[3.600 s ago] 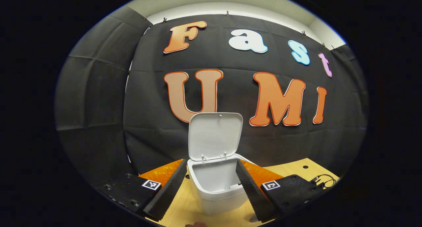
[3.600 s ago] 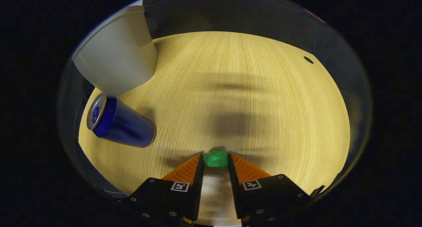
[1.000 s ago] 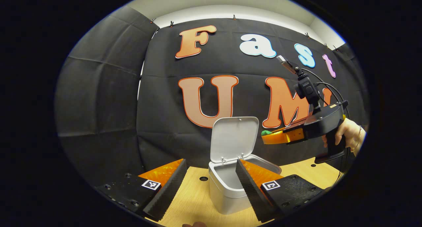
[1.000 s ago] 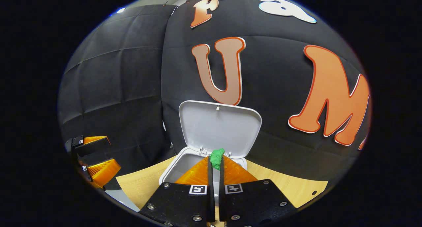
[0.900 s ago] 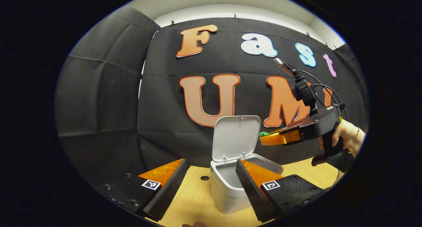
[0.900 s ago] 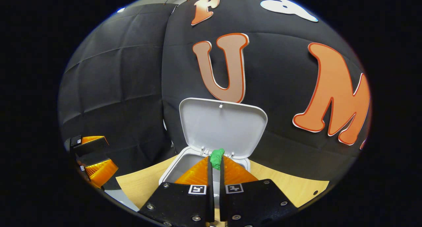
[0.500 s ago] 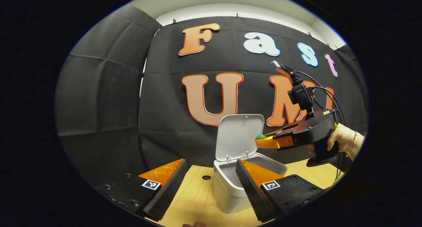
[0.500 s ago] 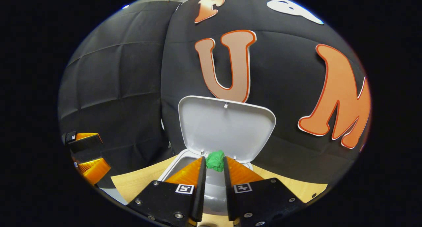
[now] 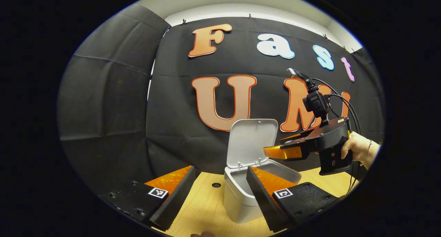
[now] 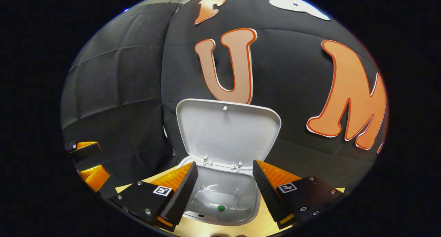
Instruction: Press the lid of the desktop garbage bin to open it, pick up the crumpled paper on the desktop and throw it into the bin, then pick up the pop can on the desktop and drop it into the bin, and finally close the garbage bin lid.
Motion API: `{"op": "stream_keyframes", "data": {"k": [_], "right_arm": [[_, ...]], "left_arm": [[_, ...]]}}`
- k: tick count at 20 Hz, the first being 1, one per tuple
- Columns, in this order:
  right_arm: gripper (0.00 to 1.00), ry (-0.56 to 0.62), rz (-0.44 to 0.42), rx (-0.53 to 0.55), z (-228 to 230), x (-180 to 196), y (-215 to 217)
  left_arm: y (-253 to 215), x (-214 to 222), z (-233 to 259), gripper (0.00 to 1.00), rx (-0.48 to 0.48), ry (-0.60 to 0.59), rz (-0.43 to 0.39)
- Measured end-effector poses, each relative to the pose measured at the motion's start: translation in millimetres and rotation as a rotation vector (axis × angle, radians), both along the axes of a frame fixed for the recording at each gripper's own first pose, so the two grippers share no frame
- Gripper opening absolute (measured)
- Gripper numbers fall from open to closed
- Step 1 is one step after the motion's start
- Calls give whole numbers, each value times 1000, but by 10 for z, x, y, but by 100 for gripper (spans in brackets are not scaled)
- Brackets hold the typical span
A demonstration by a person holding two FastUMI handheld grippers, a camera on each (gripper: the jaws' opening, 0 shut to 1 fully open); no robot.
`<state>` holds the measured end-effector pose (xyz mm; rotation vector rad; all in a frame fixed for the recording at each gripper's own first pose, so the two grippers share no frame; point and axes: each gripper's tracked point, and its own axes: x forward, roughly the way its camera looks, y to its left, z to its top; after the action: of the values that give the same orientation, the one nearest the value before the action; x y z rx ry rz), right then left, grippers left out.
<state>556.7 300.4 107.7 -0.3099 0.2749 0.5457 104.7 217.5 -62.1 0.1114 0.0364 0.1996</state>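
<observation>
The white desktop bin (image 9: 237,204) stands on the wooden table with its lid (image 9: 253,140) raised upright. Seen from the right gripper view, the bin (image 10: 225,183) lies right below and the lid (image 10: 227,130) stands behind it. The green crumpled paper (image 10: 221,207) lies small on the bin's bottom. My right gripper (image 10: 224,165) is open above the bin mouth with nothing between its fingers. From the left gripper view, that right gripper (image 9: 272,149) hangs over the bin, held by a hand (image 9: 358,151). My left gripper (image 9: 220,169) is open in front of the bin, holding nothing.
The wooden table (image 9: 203,209) has a small round hole (image 9: 216,185) left of the bin. Black cloth walls close the booth behind and to the left. The left gripper (image 10: 86,161) hangs at the far left of the right gripper view.
The right gripper carried the green paper over the open bin, then opened; the paper fell and now lies inside the bin. The left gripper stayed open and drifted slightly left.
</observation>
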Motion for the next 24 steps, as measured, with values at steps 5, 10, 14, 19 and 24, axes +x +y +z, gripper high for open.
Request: {"op": "stream_keyframes", "data": {"k": [5,10,14,19,24], "right_arm": [[95,-20,-12,33,189,-174,-208],[95,-70,-85,76,475,-390,-706],[95,-110,-168,140,660,-582,-1224],[95,-167,-317,156,795,-876,-2118],[95,-228,-449,153,717,-1239,-2842]], "left_arm": [[-122,23,42,95,3,-9,-19],[-379,83,57,95,-8,-13,-63],[-633,177,74,95,-3,-14,-110],[-956,298,84,95,-5,-14,-166],[-1257,435,13,95,-19,-2,-211]]}}
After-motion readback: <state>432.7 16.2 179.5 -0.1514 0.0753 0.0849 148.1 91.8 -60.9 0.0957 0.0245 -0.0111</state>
